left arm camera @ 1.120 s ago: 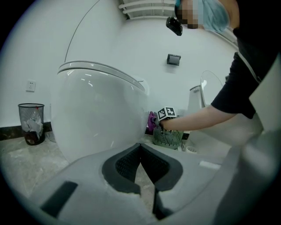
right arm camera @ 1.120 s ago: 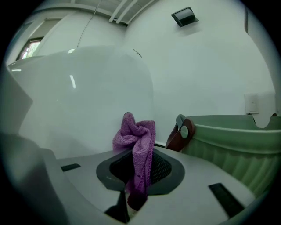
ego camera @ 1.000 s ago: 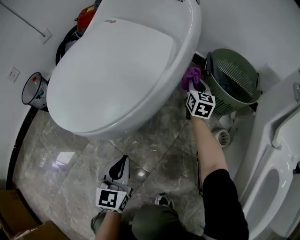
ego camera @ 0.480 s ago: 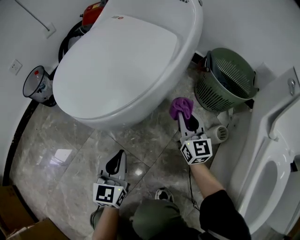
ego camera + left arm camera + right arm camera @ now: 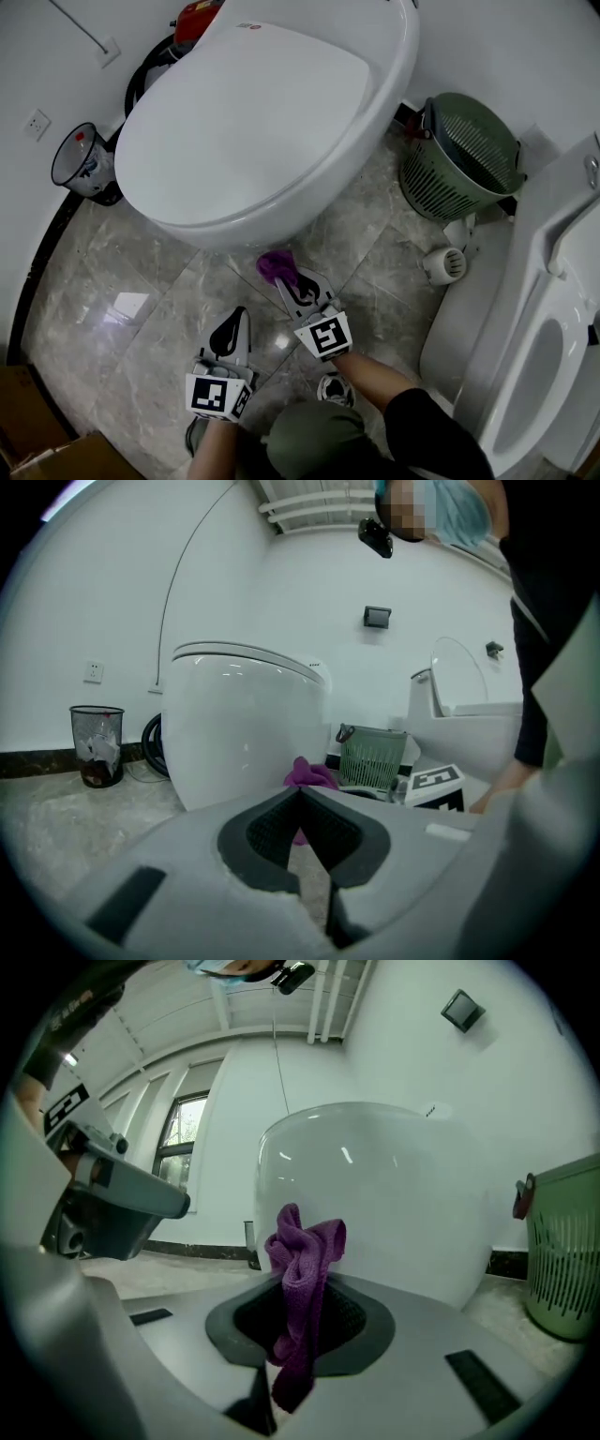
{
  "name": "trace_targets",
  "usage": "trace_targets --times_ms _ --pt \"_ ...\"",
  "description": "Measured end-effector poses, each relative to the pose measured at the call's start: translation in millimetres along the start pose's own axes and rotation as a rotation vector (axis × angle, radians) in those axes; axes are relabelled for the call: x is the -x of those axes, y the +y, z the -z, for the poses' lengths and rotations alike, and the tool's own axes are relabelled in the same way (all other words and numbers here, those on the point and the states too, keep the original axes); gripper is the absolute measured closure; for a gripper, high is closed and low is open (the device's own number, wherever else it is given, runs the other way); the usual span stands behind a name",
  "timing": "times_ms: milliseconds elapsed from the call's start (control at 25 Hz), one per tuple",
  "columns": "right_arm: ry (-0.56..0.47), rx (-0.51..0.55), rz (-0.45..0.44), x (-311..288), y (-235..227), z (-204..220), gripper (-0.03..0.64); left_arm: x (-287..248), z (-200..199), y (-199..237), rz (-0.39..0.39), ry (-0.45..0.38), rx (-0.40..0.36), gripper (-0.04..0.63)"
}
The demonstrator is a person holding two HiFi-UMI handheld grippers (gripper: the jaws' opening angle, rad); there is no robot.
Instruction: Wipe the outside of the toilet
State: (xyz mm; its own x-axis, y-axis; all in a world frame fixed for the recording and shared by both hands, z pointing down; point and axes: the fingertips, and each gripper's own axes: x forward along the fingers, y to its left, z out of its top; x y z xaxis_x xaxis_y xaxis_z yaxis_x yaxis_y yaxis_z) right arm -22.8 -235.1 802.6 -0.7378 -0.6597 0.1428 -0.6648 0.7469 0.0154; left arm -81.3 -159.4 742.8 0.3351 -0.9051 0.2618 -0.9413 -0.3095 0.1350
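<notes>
- The right gripper [image 5: 287,281] has swung away from the toilet's right flank beside the green slatted basket [image 5: 464,159], where it pressed the cloth a second ago, and now sits low in front of the bowl.
- Its jaws are clamped on the purple cloth [image 5: 275,266], which bunches up above the tips and hangs down between the pads in the right gripper view.
- The cloth is now just below the front curve of the white toilet [image 5: 253,122], near the porcelain; no view settles whether it touches.
- The left gripper [image 5: 240,317] has barely shifted: it hovers over the marble floor [image 5: 141,309] beside the right one, jaws together with nothing between them.
- The toilet lid is down, and the mesh wastebin [image 5: 82,159] stands by the wall on the toilet's far side, apart from the work.
- My reading: the stroke along the right side seems finished, and the wipe is moving round to the front of the bowl, with the left flank likely yet to be covered.
</notes>
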Motion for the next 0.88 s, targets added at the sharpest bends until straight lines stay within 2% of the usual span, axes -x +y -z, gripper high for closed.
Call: trace_targets --times_ms 200,400,560,880 --pt "0.0 -0.035 0.024 -32.7 -1.8 14.1 0.554 0.4 10.5 6.5 -0.019 0.025 0.001 0.594" --pt "-0.004 -0.018 0.048 -33.8 -27.2 21.4 0.551 -16.3 18.4 -2.3 0.001 0.037 0.016 0.595" --pt "0.022 -0.041 0.13 -21.7 -71.0 29.9 0.551 -33.7 20.1 -15.2 0.039 0.039 0.021 0.594" --pt "0.009 -0.024 0.312 -13.8 -188.1 30.7 0.551 -58.7 26.6 -28.1 0.082 0.063 0.025 0.594"
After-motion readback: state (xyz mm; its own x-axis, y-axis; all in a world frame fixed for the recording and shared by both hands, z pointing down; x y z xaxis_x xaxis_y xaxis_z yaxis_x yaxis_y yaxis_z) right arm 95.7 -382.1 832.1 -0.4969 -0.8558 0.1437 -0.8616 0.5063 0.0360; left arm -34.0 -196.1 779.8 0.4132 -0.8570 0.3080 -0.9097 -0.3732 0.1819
